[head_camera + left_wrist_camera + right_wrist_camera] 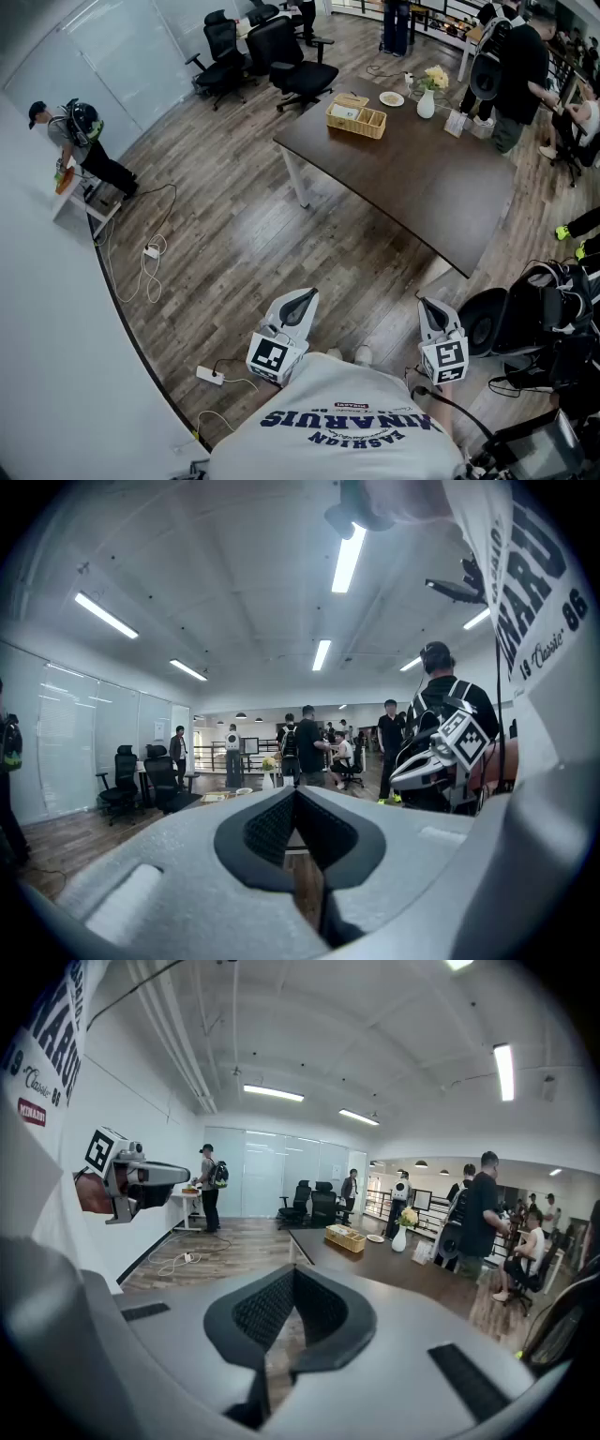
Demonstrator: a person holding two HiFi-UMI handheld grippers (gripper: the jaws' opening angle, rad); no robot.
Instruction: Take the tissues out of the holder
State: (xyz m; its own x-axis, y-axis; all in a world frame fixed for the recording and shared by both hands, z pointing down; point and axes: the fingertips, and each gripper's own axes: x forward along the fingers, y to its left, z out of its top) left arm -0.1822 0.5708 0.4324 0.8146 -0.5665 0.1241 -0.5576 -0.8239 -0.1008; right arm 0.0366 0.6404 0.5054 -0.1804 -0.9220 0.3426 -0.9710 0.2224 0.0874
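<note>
Floorboards fill the left of my head view, where a person [80, 139] bends over a small white desk [75, 192] by the wall. A cable [150, 267] loops across the boards near them, and a power strip [211, 376] lies closer to me. Black chairs [281, 52] stand at the far side of the room.

My left gripper [307, 298] is held just in front of my shirt [347, 422], well short of the table [422, 197]. In its own view the jaws stand tip to tip with nothing between them.

On the table's far end sits the holder [356, 117], a wicker tray. The tissues [344, 112] show only as a pale patch in its left part, too small for me to make out more. Right of the holder come a plate [392, 98], then a white vase [426, 103] with flowers, then a small card [456, 123].

My right gripper [428, 307] hangs beside the left one and apart from it, also near my body and far from the holder. Its jaws are pressed together and empty. Both grippers point toward the table.

At the right edge several people [516, 66] stand by the table's end.
</note>
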